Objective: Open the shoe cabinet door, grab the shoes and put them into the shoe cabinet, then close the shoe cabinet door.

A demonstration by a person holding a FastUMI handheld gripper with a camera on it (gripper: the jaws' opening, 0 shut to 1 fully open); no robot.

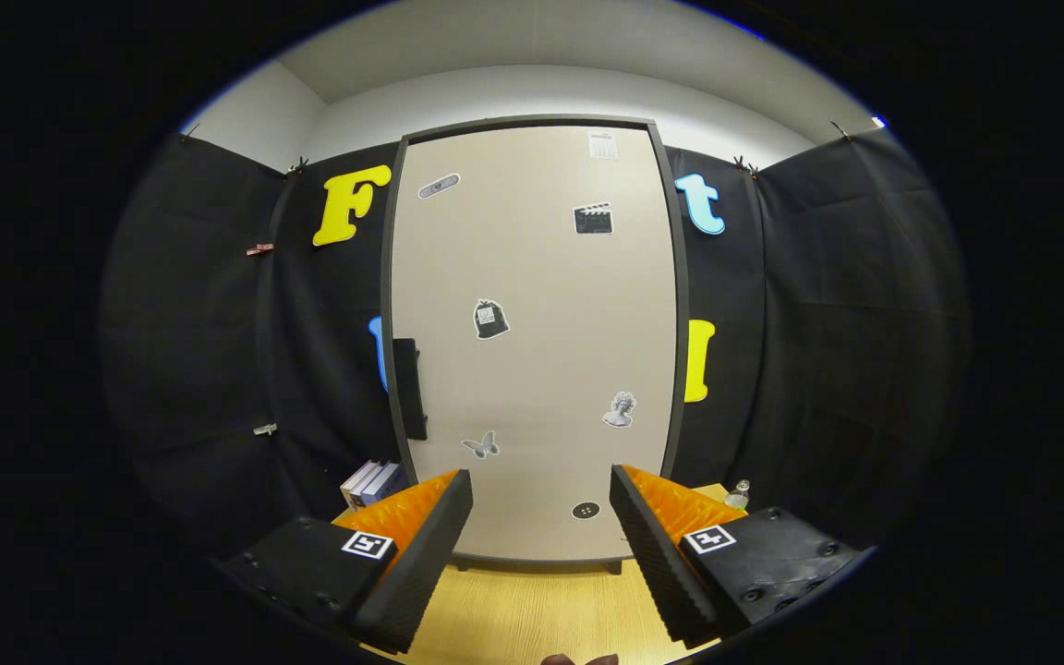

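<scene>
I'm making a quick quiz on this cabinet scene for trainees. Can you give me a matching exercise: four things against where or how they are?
Things:
1. cabinet door
2. black handle
3. books
4. claw

Places or states:
A. open, holding nothing
B. on the door's left edge
C. shut, beyond the fingers
D. on the wooden table, left of the cabinet

Pairs: 1-C, 2-B, 3-D, 4-A

— What's on the wooden table (pixel 532 614)?
— The shoe cabinet (pixel 532 342) stands at its far side. Books (pixel 373 482) lie left of it, a small bottle (pixel 739 494) right.
</scene>
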